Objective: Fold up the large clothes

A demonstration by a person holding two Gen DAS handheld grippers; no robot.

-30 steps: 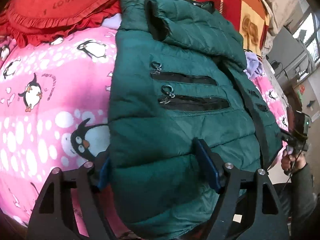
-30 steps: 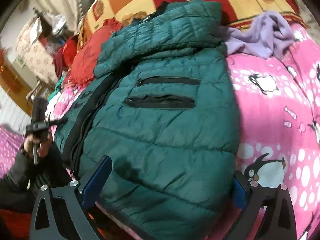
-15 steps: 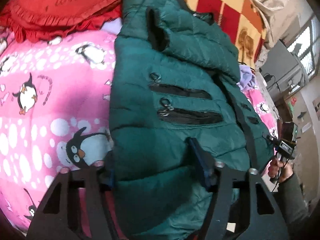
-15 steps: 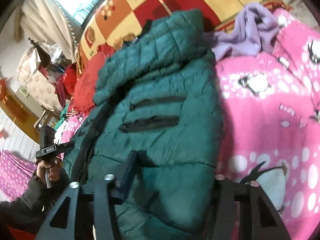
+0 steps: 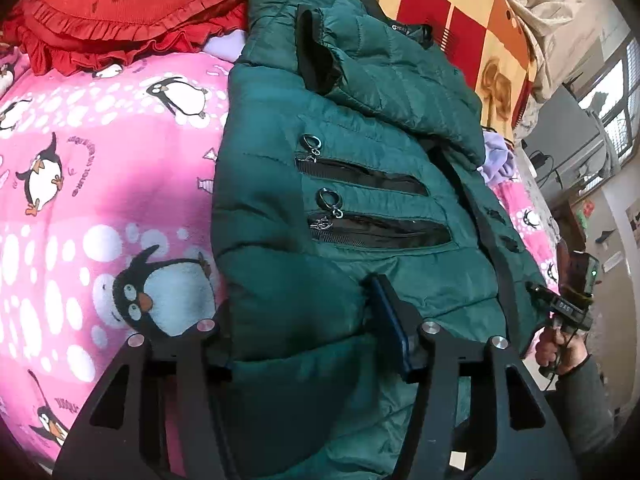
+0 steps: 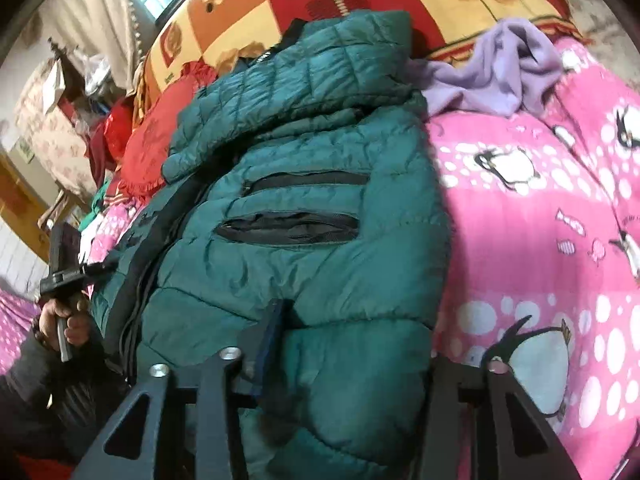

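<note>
Now the dark green puffer jacket (image 5: 320, 208) lies front-up on the pink penguin blanket (image 5: 100, 184), sleeves folded across its chest; the left gripper (image 5: 300, 320) pinches one bottom corner of the hem – fabric bunched between its jaws. Likewise the right gripper (image 6: 352, 340) pinches the other bottom corner; a red pillow (image 5: 120, 4) and a lilac cloth (image 6: 496, 72) lie near the collar.

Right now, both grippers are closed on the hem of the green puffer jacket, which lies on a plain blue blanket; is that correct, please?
Not quite: the blanket is pink with penguins, as the left wrist view shows. The left gripper and right gripper do clamp the hem of the green puffer jacket.
</note>
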